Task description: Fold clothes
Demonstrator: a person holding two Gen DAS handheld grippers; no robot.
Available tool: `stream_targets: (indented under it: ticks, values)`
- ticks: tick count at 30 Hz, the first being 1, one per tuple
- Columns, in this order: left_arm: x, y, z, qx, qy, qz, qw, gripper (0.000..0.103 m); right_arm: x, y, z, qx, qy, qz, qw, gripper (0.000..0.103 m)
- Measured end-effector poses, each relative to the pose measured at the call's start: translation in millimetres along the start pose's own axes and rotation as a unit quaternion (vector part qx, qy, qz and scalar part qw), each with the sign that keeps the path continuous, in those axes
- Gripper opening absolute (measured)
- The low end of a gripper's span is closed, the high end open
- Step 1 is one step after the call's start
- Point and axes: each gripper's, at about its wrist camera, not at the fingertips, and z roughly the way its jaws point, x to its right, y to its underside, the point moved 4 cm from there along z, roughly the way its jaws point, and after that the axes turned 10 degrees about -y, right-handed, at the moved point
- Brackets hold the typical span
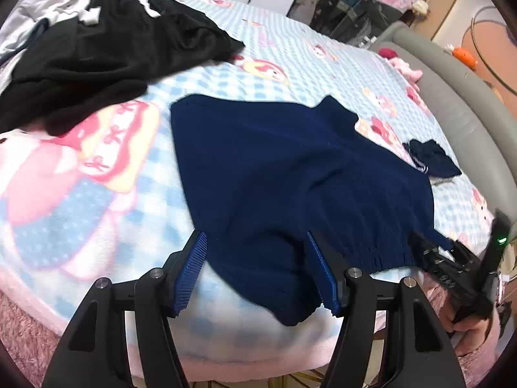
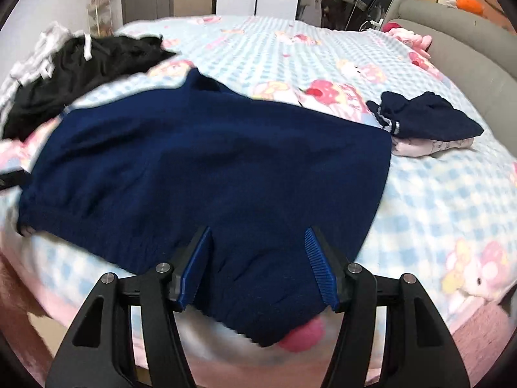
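Both grippers, left gripper (image 1: 255, 270) and right gripper (image 2: 257, 265), gape wide over the navy garment's (image 2: 210, 174) near hem, seemingly not pinching it; black clothes (image 1: 97, 51) lie beyond it.

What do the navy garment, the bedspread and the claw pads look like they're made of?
Navy garment: soft matte knit or fleece, likely; ribbed gathered hem, no sheen. Bedspread: plush fleece, fuzzy checked cartoon print. Left claw and right claw pads: blue ridged rubber or plastic, can't tell which.
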Motion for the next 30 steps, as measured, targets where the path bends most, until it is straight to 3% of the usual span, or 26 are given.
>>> stream_targets:
  ticks: [7, 10, 13, 15, 18, 21, 24, 28, 30]
  values:
    - [8.7, -6.8, -18.7, 0.042, 0.019, 0.018, 0.9988, 0.065, -16.8, -1.9, -32.8, 0.040, -0.067, 0.002, 0.997, 0.061]
    - [13.6, -11.5, -24.9, 0.052, 0.034, 0.022, 0.9978, 0.065, -19.1, 4.6, -28.7, 0.021, -0.064, 0.007, 0.998, 0.061]
    - [22.3, -8.9, -37.8, 0.077, 0.070, 0.041, 0.9937, 0.065, -19.6, 10.7, -18.1, -0.002, -0.091, 0.009, 0.996, 0.061]
    - [29.8, -6.9, -42.9, 0.086, 0.076, 0.066, 0.9911, 0.065, -25.2, 9.5, -21.3, 0.005, -0.096, 0.001, 0.995, 0.061]
    - [44.0, -2.0, -36.1, 0.073, 0.065, 0.111, 0.9890, 0.065, -39.9, 6.6, -29.0, 0.024, -0.119, -0.026, 0.992, 0.061]
    - [58.7, 3.0, -21.0, 0.045, 0.053, 0.148, 0.9865, 0.065, -53.5, 12.1, -18.2, 0.001, -0.110, -0.057, 0.992, 0.061]
    - [78.9, 10.9, -13.0, 0.038, 0.039, 0.204, 0.9774, 0.065, -63.0, 23.5, -0.1, -0.042, -0.077, -0.089, 0.992, 0.061]
    - [106.9, 18.9, -6.3, 0.051, 0.025, 0.288, 0.9561, 0.065, -65.9, 24.2, 1.5, -0.035, -0.057, -0.112, 0.991, 0.061]
    - [111.5, 15.5, 6.6, 0.040, 0.009, 0.304, 0.9518, 0.064, -64.6, 20.5, 3.7, -0.030, -0.037, -0.128, 0.991, 0.061]
